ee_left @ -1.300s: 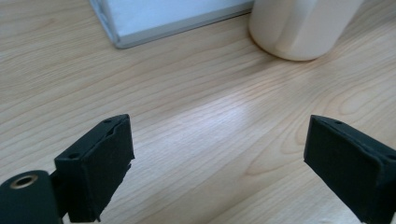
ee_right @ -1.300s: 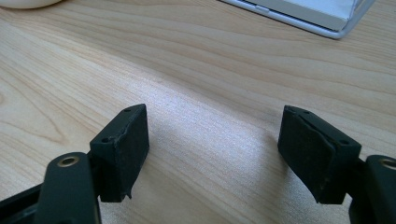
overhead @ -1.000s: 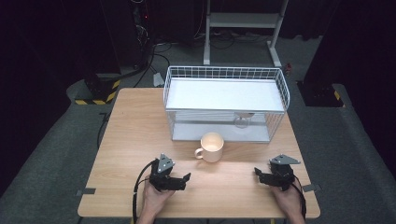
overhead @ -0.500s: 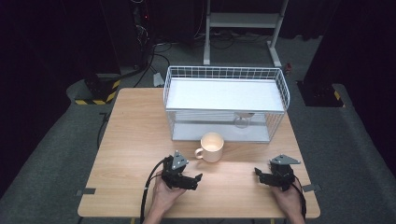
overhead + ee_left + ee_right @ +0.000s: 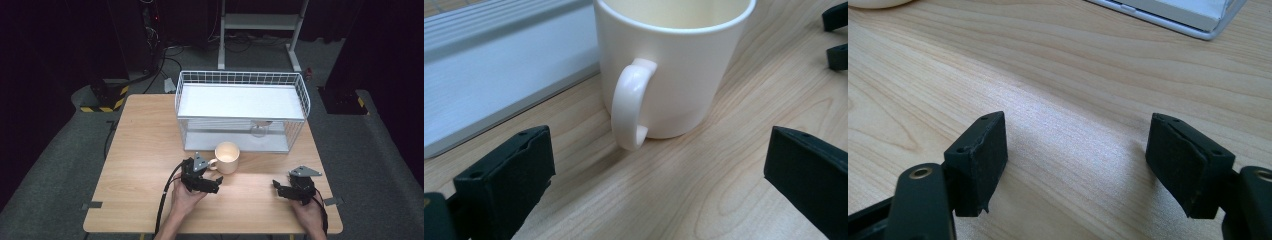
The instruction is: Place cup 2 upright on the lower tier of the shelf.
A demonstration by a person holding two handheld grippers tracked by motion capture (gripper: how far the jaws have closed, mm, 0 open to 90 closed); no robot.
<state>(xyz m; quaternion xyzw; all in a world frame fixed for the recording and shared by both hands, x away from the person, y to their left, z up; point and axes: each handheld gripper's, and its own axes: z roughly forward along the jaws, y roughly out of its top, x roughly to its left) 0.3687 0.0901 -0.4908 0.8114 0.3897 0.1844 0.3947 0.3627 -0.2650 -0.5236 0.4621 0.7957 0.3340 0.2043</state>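
a: what stands near the mug [image 5: 227,157]?
b: the wire basket [image 5: 242,111] just behind it; the left gripper [image 5: 210,181] just in front, jaws spread wide either side of the handle [image 5: 630,110].
a: free room?
b: bare table [image 5: 145,150] left of the mug; open wood between mug and right gripper [image 5: 278,189].

A light wooden bench [image 5: 145,150] with a pale grain stands on grey carpeted floor [image 5: 45,165]. Beyond the bench, well ahead of the jaws, the room is dark. A white metal frame stand [image 5: 260,22] with a low shelf rises at the far side, and black cables [image 5: 165,55] trail over the floor beside it. Black blocks edged with yellow-and-black hazard tape [image 5: 102,95] sit on the floor at the far left, another dark block [image 5: 345,97] at the far right. Small grey tape tabs [image 5: 91,205] mark the near corners.
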